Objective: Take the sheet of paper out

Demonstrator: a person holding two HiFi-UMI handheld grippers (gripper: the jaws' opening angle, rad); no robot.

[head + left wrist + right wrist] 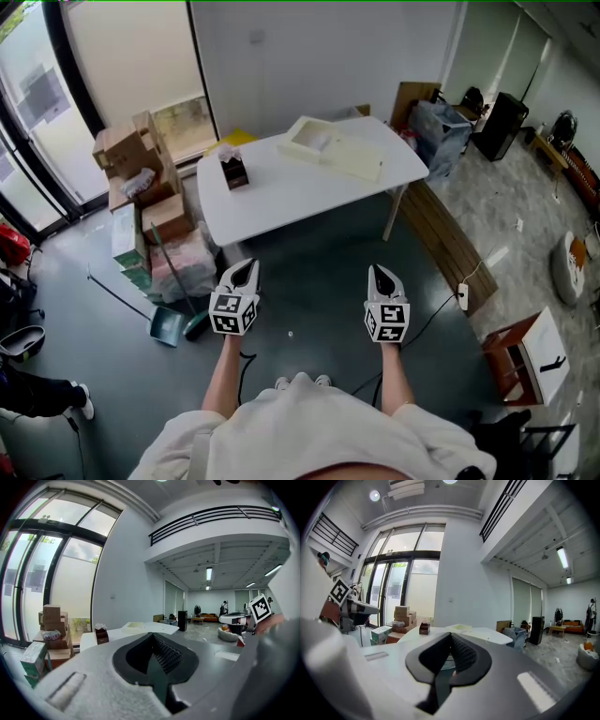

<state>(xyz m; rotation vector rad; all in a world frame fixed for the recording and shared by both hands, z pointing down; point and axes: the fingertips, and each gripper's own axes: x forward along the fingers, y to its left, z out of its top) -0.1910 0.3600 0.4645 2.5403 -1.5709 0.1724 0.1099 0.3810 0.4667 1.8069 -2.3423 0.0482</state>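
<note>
Grey floor (314, 314), one white worktop (281, 202), on it one brown box (233, 172) and two pale trays (310, 138), short of the worktop two claws, left claw (245, 267) and right claw (380, 272), both pressed together, empty.

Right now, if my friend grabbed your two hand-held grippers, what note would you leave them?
Left hand-held gripper: shut, empty, held out over the floor.
Right hand-held gripper: shut, empty, alongside it.
Things: the white table is ahead, not touched. On it lie a pale flat box, a pale flat piece next to it, and a brown tissue box near the left end. From here I cannot tell which is the paper sheet.
Done: nothing yet.
Left: step up to the table, find the sheet, take it out.
</note>
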